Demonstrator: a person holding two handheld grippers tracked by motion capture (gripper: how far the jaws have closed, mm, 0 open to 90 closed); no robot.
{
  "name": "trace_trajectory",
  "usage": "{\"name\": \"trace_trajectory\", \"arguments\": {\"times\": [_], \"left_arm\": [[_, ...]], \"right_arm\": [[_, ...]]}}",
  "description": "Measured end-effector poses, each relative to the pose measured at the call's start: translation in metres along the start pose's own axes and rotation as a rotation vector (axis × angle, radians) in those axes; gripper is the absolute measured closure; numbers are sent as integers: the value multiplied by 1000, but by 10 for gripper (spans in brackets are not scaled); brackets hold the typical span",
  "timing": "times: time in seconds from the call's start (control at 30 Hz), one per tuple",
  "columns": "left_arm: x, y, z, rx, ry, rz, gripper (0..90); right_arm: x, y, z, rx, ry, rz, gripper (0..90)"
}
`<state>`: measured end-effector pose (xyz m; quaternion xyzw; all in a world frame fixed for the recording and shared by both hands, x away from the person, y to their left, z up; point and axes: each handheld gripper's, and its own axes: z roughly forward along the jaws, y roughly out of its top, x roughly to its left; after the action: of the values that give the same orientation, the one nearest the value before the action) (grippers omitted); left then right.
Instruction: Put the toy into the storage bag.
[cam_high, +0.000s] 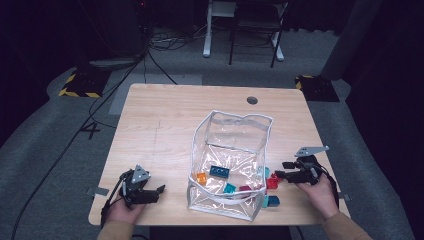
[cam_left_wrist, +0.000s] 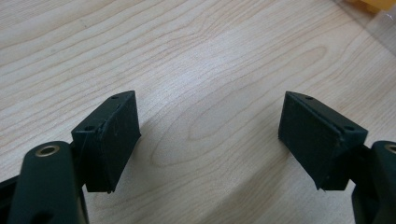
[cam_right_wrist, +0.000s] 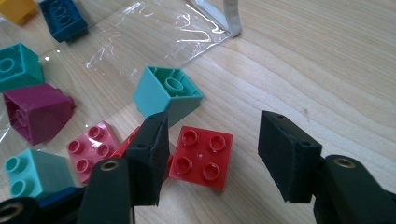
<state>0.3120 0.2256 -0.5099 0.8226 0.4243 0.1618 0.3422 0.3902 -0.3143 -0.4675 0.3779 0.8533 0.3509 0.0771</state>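
High view: clear bag (cam_high: 235, 150) mid-table with bricks inside, left gripper (cam_high: 159, 191) at its left, right gripper (cam_high: 280, 170) at its right. Left gripper view: jaws wide over bare table (cam_left_wrist: 210, 60). Right gripper view: jaws wide, empty, red brick (cam_right_wrist: 201, 156) between them.

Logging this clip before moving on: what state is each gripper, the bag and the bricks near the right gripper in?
Left gripper: open, nothing between the jaws, over bare table.
Right gripper: open, red brick between the jaws.
Clear bag: mouth open, some bricks inside.
Red brick: lying flat, studs up.
Teal brick: tipped, hollow underside showing.
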Motion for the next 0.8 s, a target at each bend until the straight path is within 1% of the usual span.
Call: {"name": "trace_trajectory", "arguments": {"times": [0.1, 0.17, 0.27, 0.43, 0.53, 0.6, 0.7, 0.8], "left_arm": [[0, 0, 0, 0, 0, 0, 210], [0, 0, 0, 0, 0, 0, 210], [0, 0, 0, 0, 0, 0, 210], [0, 0, 0, 0, 0, -1, 210], [0, 0, 0, 0, 0, 0, 210], [0, 0, 0, 0, 0, 0, 210], [0, 0, 0, 0, 0, 0, 210], [0, 0, 0, 0, 0, -2, 210]], "right_arm": [[0, -1, 6, 7, 4, 6, 441], [0, -1, 9, 13, 2, 0, 443], [-2, -1, 11, 26, -13, 1, 445], [-10, -5, 8, 30, -42, 25, 451], [-13, -7, 9, 44, -52, 24, 500], [-12, -9, 9, 51, -66, 17, 573], [-11, -8, 7, 49, -95, 6, 594], [-9, -4, 1, 42, -98, -4, 595]]}}
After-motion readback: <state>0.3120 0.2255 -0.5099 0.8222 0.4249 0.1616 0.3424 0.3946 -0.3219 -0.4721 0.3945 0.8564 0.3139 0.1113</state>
